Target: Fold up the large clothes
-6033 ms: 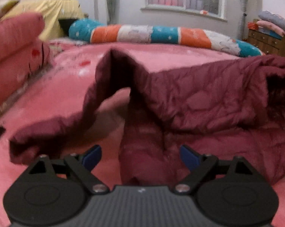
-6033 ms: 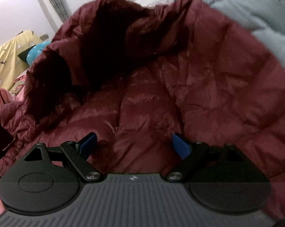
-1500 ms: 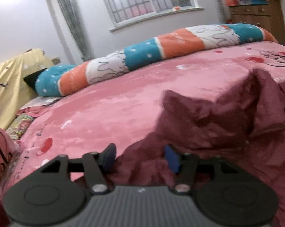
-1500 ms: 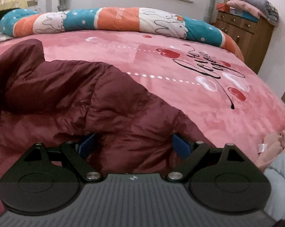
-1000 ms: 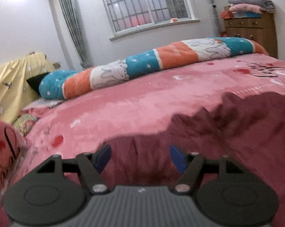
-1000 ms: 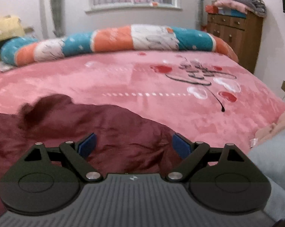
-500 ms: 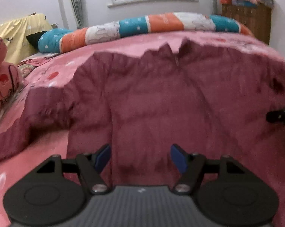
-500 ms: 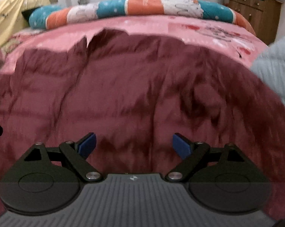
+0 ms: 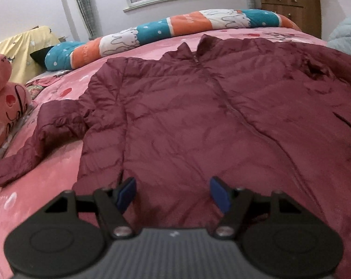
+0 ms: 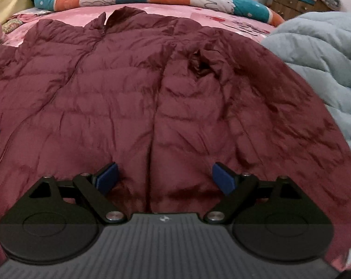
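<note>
On the left wrist view my left tongs (image 9: 173, 191) pointed down over the near hem of the maroon puffer jacket (image 9: 198, 116), their blue pads (image 9: 218, 194) spread wide with only loose fabric beneath them, nothing pinched; the jacket lay front-up and spread flat on the pink bed (image 9: 47, 186), collar toward the striped bolster (image 9: 152, 32), one sleeve trailing out to the left. On the right wrist view my right tongs (image 10: 165, 177) likewise stood wide and empty above the hem, astride the zip line, with a pale blue quilt (image 10: 319, 53) bunched just beside the jacket's right edge.
</note>
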